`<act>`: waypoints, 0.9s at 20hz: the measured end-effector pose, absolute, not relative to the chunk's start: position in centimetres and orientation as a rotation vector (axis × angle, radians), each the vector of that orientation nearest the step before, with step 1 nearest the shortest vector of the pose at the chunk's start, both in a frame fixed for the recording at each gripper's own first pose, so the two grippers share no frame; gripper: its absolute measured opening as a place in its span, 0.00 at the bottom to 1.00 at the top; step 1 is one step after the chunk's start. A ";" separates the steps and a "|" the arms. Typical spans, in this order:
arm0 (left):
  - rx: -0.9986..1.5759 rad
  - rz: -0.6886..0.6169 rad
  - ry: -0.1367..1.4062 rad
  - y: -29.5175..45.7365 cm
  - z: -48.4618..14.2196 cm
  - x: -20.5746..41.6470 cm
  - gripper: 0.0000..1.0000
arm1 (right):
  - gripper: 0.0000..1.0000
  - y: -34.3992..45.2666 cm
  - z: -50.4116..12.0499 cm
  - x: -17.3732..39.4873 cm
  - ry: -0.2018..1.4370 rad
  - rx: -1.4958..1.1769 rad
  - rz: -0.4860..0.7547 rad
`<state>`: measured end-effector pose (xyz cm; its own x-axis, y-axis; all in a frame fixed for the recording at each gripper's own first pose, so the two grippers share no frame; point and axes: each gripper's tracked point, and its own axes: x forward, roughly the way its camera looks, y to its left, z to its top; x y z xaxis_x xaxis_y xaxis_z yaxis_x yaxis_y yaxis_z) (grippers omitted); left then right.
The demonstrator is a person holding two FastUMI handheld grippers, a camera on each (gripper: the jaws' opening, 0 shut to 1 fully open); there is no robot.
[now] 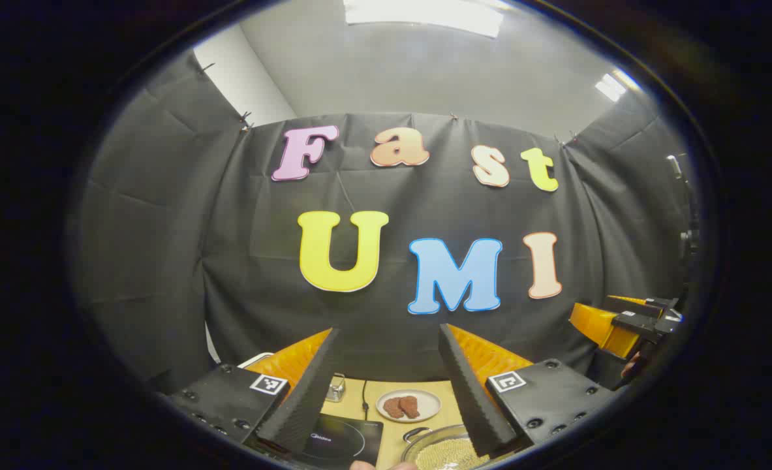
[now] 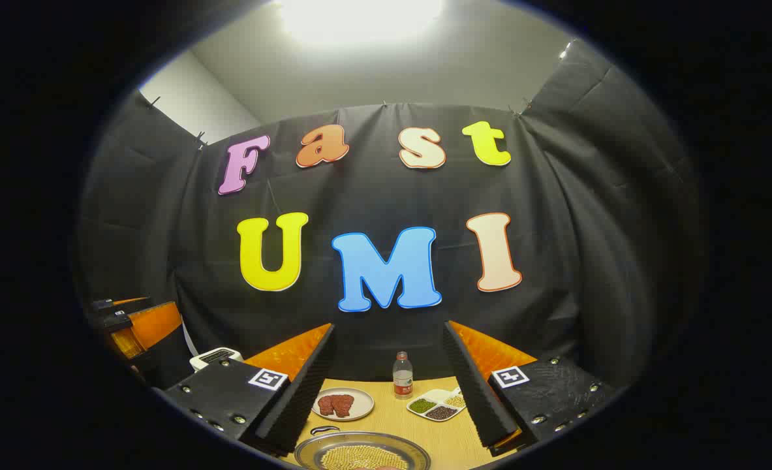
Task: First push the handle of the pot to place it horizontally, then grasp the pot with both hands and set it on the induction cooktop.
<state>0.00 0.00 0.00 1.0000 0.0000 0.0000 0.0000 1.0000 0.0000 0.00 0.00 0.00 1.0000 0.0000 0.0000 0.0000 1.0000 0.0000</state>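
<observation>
Pot (image 2: 362, 450) before plate (image 2: 342, 403) (bottle (image 2: 402, 375) behind)

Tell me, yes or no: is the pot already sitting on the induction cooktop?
No. In the left gripper view the pot rests on the wooden table to the right of the black induction cooktop, not on it.

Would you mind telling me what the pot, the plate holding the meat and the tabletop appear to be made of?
The pot looks like polished metal, probably stainless steel: silvery with a bright, reflective rim. The plate seems glazed ceramic, perhaps melamine: pale, smooth, faintly glossy. The tabletop looks like light wood or a wood-look laminate: even, matte tan, with no grain clear enough to tell which.
</observation>
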 end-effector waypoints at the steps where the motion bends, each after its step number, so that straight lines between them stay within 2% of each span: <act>1: 0.001 0.000 -0.001 -0.1 0.0 0.0 0.96 | 0.98 0.0 -0.1 0.1 0.002 0.002 0.001; 11: 0.000 -0.018 -0.001 -0.4 -0.1 0.0 0.99 | 0.98 -0.3 -0.8 -0.3 0.019 0.000 -0.009; 18: -0.005 -0.018 -0.002 0.0 -0.2 -0.2 0.96 | 0.98 0.3 -1.0 -0.5 0.023 -0.007 0.001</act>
